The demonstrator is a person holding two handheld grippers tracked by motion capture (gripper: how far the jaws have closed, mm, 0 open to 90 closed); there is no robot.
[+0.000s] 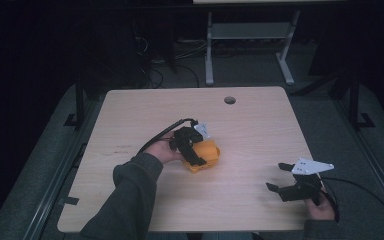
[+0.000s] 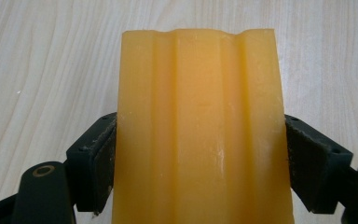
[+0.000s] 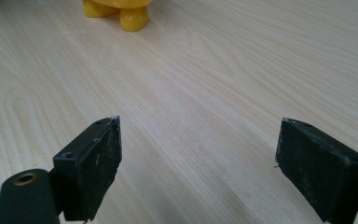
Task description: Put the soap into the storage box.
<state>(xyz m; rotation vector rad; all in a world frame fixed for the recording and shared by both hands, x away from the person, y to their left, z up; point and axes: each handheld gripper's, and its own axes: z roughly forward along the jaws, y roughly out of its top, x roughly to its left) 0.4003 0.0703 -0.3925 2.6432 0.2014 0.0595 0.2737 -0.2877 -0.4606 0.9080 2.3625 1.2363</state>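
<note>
Two tools: left tool (image 1: 196, 150) clamps orange block (image 1: 207, 155); right tool (image 1: 280, 177) agape.

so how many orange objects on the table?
1. The orange object sits left of the table's centre, clamped in the left tool. The right tool is open and empty, near the table's right edge.

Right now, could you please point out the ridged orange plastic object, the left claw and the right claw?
Ridged orange plastic object (image 2: 200, 130): left gripper view, its middle ridge.
Left claw (image 1: 196, 149): high view, midway between its tips, shut on the object.
Right claw (image 3: 198, 163): right gripper view, the open gap between its tips.
</note>
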